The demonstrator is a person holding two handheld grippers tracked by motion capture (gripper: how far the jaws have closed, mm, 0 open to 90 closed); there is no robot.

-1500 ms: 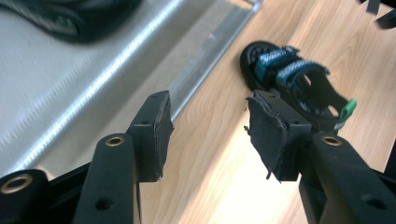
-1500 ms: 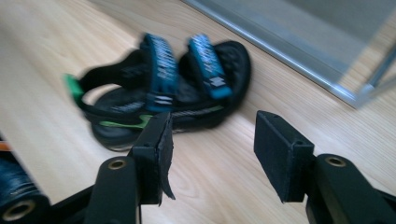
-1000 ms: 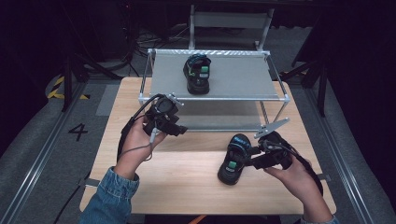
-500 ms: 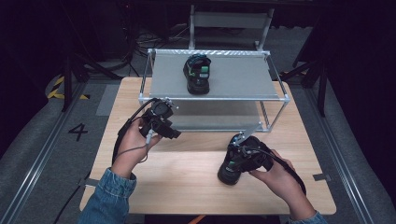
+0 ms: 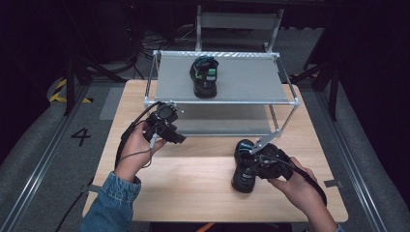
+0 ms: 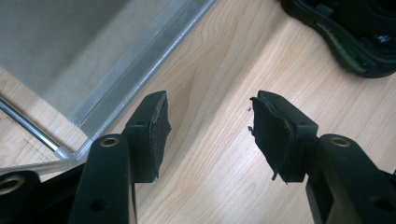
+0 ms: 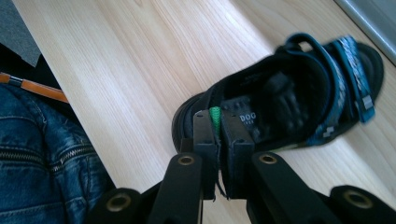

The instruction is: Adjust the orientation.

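right gripper (image 7: pixel 218 135) has just been closing and is now pinched on the green heel tab of the sandal (image 7: pixel 289 102) at the near right of the desk (image 5: pixel 193 188), toe pointing away toward the shelf (image 5: pixel 241 79). left gripper (image 6: pixel 208 121) hangs spread and empty over bare wood by the shelf's front left corner, well apart from that sandal. second sandal (image 5: pixel 204 76) already sits on the shelf's top, so the lift looks like up and forward, with the front rail in the way.

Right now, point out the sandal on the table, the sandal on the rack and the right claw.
sandal on the table (image 7: pixel 299 93), right gripper view, footbed.
sandal on the rack (image 5: pixel 204 76), high view, strap.
right claw (image 7: pixel 217 122), right gripper view, between fingertips.
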